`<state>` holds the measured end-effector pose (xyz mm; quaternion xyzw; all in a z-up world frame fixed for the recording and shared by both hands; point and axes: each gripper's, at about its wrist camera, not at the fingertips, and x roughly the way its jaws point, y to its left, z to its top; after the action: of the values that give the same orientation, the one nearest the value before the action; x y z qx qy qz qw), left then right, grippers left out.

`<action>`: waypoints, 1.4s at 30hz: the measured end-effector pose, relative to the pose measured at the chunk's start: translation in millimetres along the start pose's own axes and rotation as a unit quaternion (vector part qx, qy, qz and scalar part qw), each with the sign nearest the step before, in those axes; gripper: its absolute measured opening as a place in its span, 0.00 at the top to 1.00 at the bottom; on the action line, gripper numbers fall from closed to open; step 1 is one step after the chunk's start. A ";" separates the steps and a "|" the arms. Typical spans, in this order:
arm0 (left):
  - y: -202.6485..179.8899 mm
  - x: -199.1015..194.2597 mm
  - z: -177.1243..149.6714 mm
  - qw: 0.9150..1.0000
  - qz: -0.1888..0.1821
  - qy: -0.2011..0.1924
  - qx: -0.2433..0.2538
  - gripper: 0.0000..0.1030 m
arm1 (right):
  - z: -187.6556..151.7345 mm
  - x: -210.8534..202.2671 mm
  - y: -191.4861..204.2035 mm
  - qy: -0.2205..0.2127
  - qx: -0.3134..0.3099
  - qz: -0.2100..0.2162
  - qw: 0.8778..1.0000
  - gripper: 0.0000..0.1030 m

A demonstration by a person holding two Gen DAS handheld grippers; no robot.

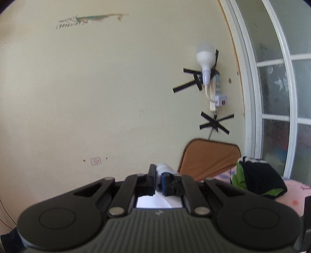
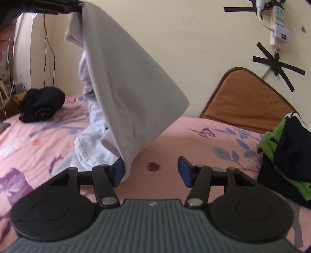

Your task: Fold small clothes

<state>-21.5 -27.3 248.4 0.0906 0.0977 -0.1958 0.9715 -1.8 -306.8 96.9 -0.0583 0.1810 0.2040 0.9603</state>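
— White cloth is pinched between the left gripper's (image 1: 158, 180) closed jaws in the left wrist view; beyond them only the wall and a brown cushion (image 1: 210, 157) show.

— And from the right wrist?

— The white garment (image 2: 124, 81) hangs from that left gripper (image 2: 56, 7) at top left, its lower part trailing on the pink bedsheet (image 2: 175, 140). The right gripper (image 2: 150, 171) stands open, gripping nothing; the hem brushes its left pad.

— So which step?

— Lifting the piece to shake it out, I'd judge. Next the right gripper needs to catch a free corner so both can spread it flat.
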 end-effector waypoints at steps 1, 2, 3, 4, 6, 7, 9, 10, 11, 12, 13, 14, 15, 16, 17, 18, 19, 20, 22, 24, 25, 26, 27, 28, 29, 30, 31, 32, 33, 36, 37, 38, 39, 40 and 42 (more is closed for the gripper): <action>2.1 -9.7 10.9 1.000 0.004 -0.014 -0.001 0.95 | 6.8 -7.9 6.8 -0.021 -0.001 -0.002 1.000 0.42; 3.1 -18.3 21.2 1.000 0.010 -0.028 0.001 0.95 | 14.8 -14.1 13.2 -0.045 -0.009 -0.009 0.999 0.46; 2.9 -27.8 30.4 0.999 0.017 -0.043 0.006 0.95 | 23.7 -20.3 19.9 -0.068 -0.019 -0.013 0.997 0.63; 2.7 -36.4 37.9 0.998 0.024 -0.056 0.011 0.95 | 33.1 -26.2 25.7 -0.089 -0.027 -0.013 0.996 0.75; 2.5 -55.3 55.9 0.995 0.041 -0.086 0.021 0.95 | 55.6 -40.6 34.5 -0.131 -0.044 -0.029 0.990 0.95; 4.6 -64.8 63.0 0.994 0.050 -0.097 0.022 0.95 | 67.1 -49.2 36.7 -0.155 -0.053 -0.040 0.986 0.96; 11.7 -81.6 74.1 0.991 0.064 -0.113 0.020 0.95 | 91.1 -68.0 32.9 -0.198 -0.057 -0.053 0.977 0.96; 16.2 -89.9 77.2 0.990 0.071 -0.120 0.020 0.95 | 102.7 -77.4 28.6 -0.214 -0.053 -0.052 0.974 0.96; 20.2 -96.5 78.6 0.989 0.077 -0.126 0.022 0.95 | 113.9 -87.0 23.7 -0.229 -0.048 -0.047 0.971 0.96; 23.6 -101.4 78.3 0.988 0.081 -0.127 0.023 0.95 | 123.4 -95.9 20.2 -0.243 -0.044 -0.042 0.968 0.96; 26.1 -103.6 77.0 0.988 0.082 -0.125 0.024 0.95 | 131.4 -103.0 18.8 -0.253 -0.046 -0.041 0.966 0.96; 29.5 -105.2 73.6 0.989 0.085 -0.118 0.026 0.95 | 138.2 -108.5 18.9 -0.261 -0.050 -0.041 0.963 0.96; 31.8 -103.9 70.0 0.990 0.087 -0.108 0.027 0.95 | 143.3 -112.5 19.9 -0.266 -0.055 -0.043 0.961 0.96; 33.9 -101.4 65.3 0.990 0.092 -0.099 0.029 0.95 | 147.1 -114.0 20.6 -0.268 -0.060 -0.044 0.961 0.96; 35.9 -99.1 59.1 0.990 0.100 -0.089 0.030 0.95 | 150.8 -112.1 20.4 -0.267 -0.063 -0.043 0.961 0.96; 38.7 -96.3 53.4 0.990 0.108 -0.081 0.027 0.95 | 154.5 -107.9 20.6 -0.263 -0.065 -0.040 0.962 0.96; 44.1 -95.8 45.6 0.991 0.115 -0.071 0.017 0.95 | 156.9 -101.2 21.0 -0.255 -0.066 -0.034 0.964 0.96; 50.6 -94.2 38.8 0.991 0.118 -0.062 0.003 0.95 | 159.9 -92.4 21.7 -0.246 -0.066 -0.027 0.967 0.96; 63.6 -90.1 25.2 0.992 0.119 -0.039 -0.022 0.95 | 165.2 -68.8 27.8 -0.229 -0.069 -0.017 0.971 0.96; 74.2 -81.4 8.7 0.990 0.138 -0.014 -0.033 0.95 | 173.9 -43.5 41.5 -0.218 -0.083 -0.018 0.972 0.95; 79.4 -73.0 -1.1 0.987 0.153 0.003 -0.037 0.94 | 176.9 -29.8 51.3 -0.202 -0.092 -0.017 0.975 0.94; 85.3 -61.7 -13.5 0.984 0.169 0.031 -0.040 0.92 | 179.7 -15.1 57.8 -0.179 -0.096 -0.014 0.979 0.93; 91.8 -49.8 -26.6 0.982 0.174 0.063 -0.041 0.91 | 179.8 -4.6 61.2 -0.163 -0.092 -0.011 0.982 0.92; 99.2 -40.3 -41.4 0.979 0.175 0.093 -0.048 0.90 | 176.5 -0.1 64.5 -0.153 -0.084 -0.005 0.985 0.92; 106.3 -34.9 -57.3 0.976 0.176 0.115 -0.062 0.90 | 170.2 -1.1 66.5 -0.144 -0.078 0.007 0.986 0.92; 112.0 -33.7 -72.6 0.974 0.170 0.129 -0.077 0.89 | 160.6 -6.6 68.1 -0.139 -0.078 0.027 0.987 0.92; 115.7 -35.1 -86.8 0.973 0.162 0.136 -0.090 0.88 | 148.6 -13.2 68.9 -0.131 -0.083 0.048 0.987 0.91; 117.1 -37.9 -100.0 0.973 0.156 0.142 -0.098 0.88 | 133.1 -21.4 71.0 -0.117 -0.091 0.066 0.987 0.87; 116.3 -41.3 -113.4 0.972 0.152 0.148 -0.100 0.84 | 116.5 -27.4 72.5 -0.100 -0.103 0.079 0.987 0.77; 108.4 -52.2 -142.5 0.973 0.127 0.155 -0.110 0.73 | 59.7 -46.5 73.4 -0.050 -0.133 0.097 0.985 0.44; 103.8 -55.4 -149.1 0.975 0.116 0.156 -0.110 0.69 | 42.4 -50.9 72.2 -0.031 -0.131 0.098 0.986 0.43; 97.7 -57.5 -155.2 0.975 0.109 0.159 -0.107 0.67 | 26.9 -54.3 71.4 -0.009 -0.127 0.106 0.986 0.43; 90.9 -58.8 -159.9 0.976 0.105 0.164 -0.100 0.65 | 12.0 -58.3 71.1 0.008 -0.126 0.119 0.985 0.43; 84.5 -60.8 -164.7 0.977 0.099 0.168 -0.092 0.64 | -0.1 -62.7 72.9 0.015 -0.129 0.127 0.983 0.43; 72.7 -61.9 -168.5 0.978 0.087 0.174 -0.076 0.62 | -16.4 -64.1 80.0 0.032 -0.146 0.126 0.981 0.42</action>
<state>-74.5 97.2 109.8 0.0574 0.2713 -0.0836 0.9571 -94.7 -260.8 102.4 -0.1808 0.1855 0.3457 0.9019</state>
